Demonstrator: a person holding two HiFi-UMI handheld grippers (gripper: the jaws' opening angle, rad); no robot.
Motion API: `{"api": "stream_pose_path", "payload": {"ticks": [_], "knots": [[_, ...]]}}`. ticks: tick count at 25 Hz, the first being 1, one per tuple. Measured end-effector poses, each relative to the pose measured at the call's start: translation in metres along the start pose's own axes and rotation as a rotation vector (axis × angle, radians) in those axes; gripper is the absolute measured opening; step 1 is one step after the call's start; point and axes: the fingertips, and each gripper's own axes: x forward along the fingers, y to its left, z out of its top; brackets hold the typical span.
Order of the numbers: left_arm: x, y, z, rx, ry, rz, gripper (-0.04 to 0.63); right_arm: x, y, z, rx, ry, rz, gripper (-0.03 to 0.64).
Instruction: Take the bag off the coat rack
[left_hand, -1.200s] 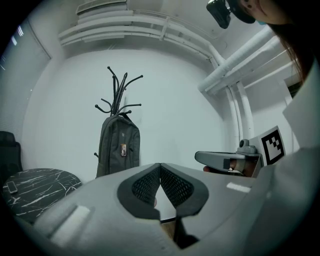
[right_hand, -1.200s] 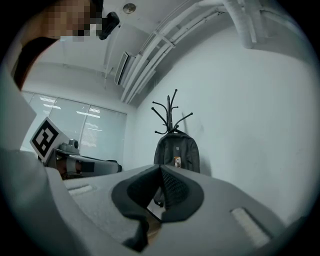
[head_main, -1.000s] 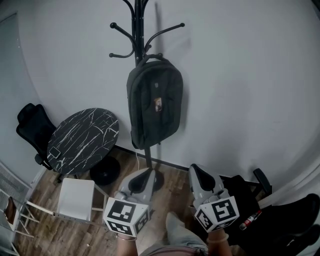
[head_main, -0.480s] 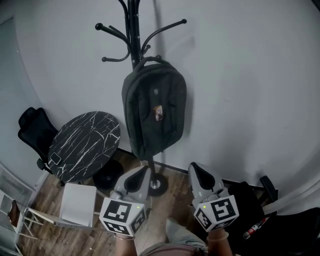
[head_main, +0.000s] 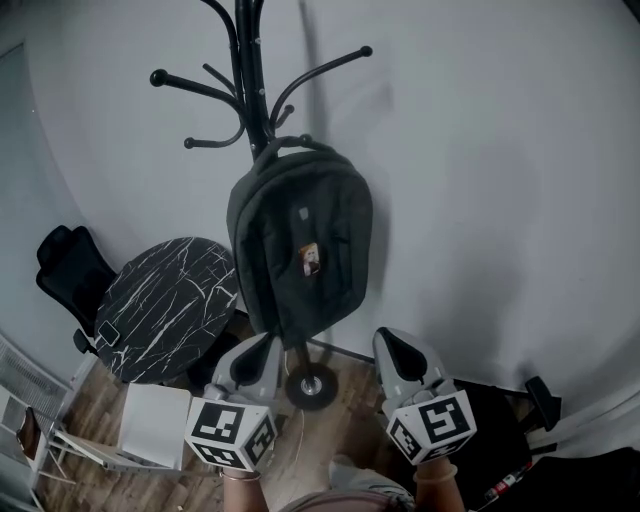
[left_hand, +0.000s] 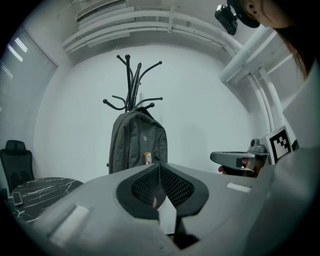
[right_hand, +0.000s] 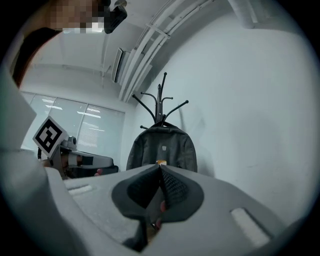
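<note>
The bag (head_main: 300, 240) hung mid-frame by its top loop on the coat rack (head_main: 248, 90). Below, the left gripper (head_main: 250, 350) and right gripper (head_main: 392, 345) were closed, empty, clear of it.

No text or nr. can be read anywhere. The bag (head_main: 270, 240) has a small grey badge (head_main: 302, 213) and an orange-white tag (head_main: 310, 258) on its front, both too small to read. The left marker cube (head_main: 230, 433) and right marker cube (head_main: 432, 425) show b/w square patterns only, no letters.
</note>
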Motion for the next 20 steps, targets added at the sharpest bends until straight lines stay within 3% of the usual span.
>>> {"api": "stream_pose_path", "payload": {"ticks": [9,10,13,20], "knots": [[0.033,0.036,0.005,-0.007,-0.005,0.095,0.015,0.041,-0.037,-0.001,-0.007,-0.005,0.032,0.005],[0.035,0.040,0.005,-0.010,-0.001,0.104,0.017,0.046,-0.040,-0.001,-0.003,-0.004,0.037,0.028],[0.038,0.051,0.005,-0.018,0.003,0.121,0.083,0.058,-0.044,-0.003,0.003,0.002,0.047,0.048],[0.049,0.077,0.002,-0.033,0.003,0.139,0.140,0.087,-0.054,-0.013,0.010,0.029,0.035,0.078]]}}
